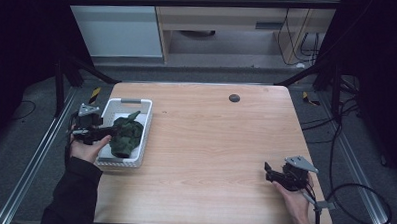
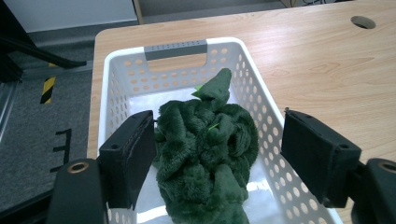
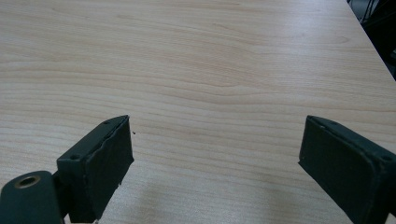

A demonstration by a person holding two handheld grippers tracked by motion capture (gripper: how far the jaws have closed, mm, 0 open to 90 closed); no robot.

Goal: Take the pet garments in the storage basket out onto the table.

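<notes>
Nearest, at about 5 o'clock on the pale wooden table (image 1: 215,142): right gripper (image 1: 269,173), held low over bare wood, jaws spread wide with nothing between them, as the right gripper view (image 3: 215,154) confirms. Well apart from the work; idle for now, by the look of it.

Across at 9 o'clock: left gripper (image 1: 110,132), reaching in over the near-left rim of the white perforated plastic basket (image 1: 144,135). Jaws apart here too, one on either side of the crumpled dark green plush cloth (image 1: 126,138); in the left gripper view (image 2: 217,158) the pads flank the fabric closely, the left one perhaps brushing it, though no pinch is visible. Cloth (image 2: 205,154) heaped in the basket's middle and near end, one corner poking up toward the grey handle at the far rim (image 2: 175,49).

Judged from this: cloth inside the basket (image 2: 261,93), resting on its floor and not gripped. Either just let go after placing, or about to be seized for lifting out; hard to tell which. Left to do in the second case: closing on the fabric and raising it clear of the walls.

Farthest, at 12 o'clock: small dark round hole (image 1: 234,97) in the tabletop.
</notes>
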